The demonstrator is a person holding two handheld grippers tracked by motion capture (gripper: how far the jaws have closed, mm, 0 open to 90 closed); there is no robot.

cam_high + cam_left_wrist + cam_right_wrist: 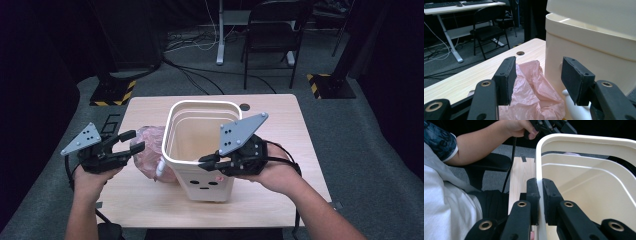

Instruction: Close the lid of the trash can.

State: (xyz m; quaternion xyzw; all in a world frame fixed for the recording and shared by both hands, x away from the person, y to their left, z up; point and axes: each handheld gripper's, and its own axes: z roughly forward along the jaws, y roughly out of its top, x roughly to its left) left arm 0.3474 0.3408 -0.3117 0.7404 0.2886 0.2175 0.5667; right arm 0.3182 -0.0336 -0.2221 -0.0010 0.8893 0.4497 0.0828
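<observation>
Right tongs (207,161) clenched on the near rim of the cream bin (200,145), left tongs (131,140) released above the pink plastic bag (149,152), bin upright mid-table (280,145), bag crumpled against its left side

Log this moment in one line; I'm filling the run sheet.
right gripper: shut on bin rim | left gripper: open near pink bag | table

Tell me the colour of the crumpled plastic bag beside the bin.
Pale pink plastic bag, clearest in the left gripper view.
</observation>
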